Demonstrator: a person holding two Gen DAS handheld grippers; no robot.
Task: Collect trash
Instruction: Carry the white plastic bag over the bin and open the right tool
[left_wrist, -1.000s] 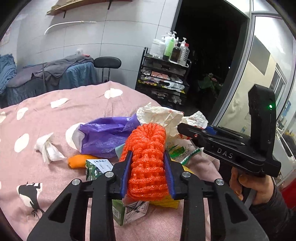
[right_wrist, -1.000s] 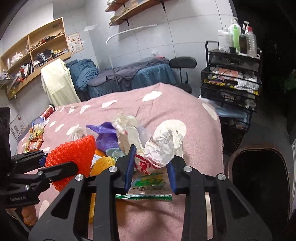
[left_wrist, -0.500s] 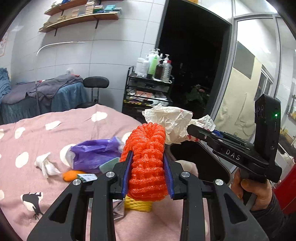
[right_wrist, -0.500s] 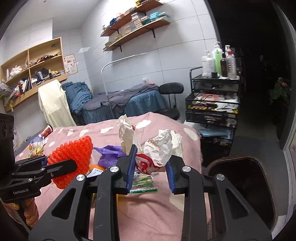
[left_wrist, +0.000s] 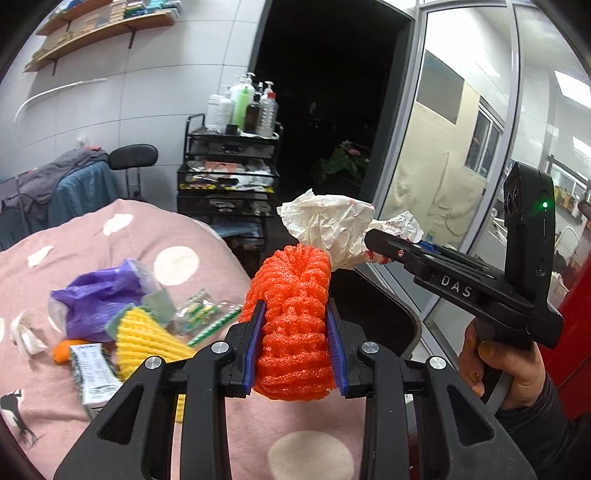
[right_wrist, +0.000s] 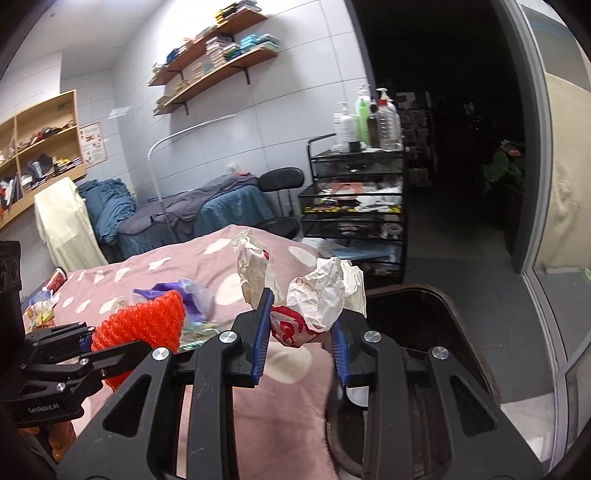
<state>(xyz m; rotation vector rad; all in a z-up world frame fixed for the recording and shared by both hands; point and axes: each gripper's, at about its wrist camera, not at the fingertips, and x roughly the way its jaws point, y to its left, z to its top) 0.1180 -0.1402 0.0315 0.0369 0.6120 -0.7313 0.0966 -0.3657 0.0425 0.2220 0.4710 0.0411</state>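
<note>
Left gripper (left_wrist: 295, 343) is clamped on the orange foam net (left_wrist: 293, 325), right gripper (right_wrist: 299, 343) on crumpled paper wrapper (right_wrist: 325, 295). Bin (right_wrist: 443, 332) sits at about 4 o'clock of the bed (right_wrist: 288, 387), so I'd get both fully over its mouth before letting go.

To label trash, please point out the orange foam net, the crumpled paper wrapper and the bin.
orange foam net (left_wrist: 295, 325): left wrist view, its middle.
crumpled paper wrapper (right_wrist: 325, 291): right wrist view, white upper part.
bin (right_wrist: 469, 325): right wrist view, right rim.
</note>
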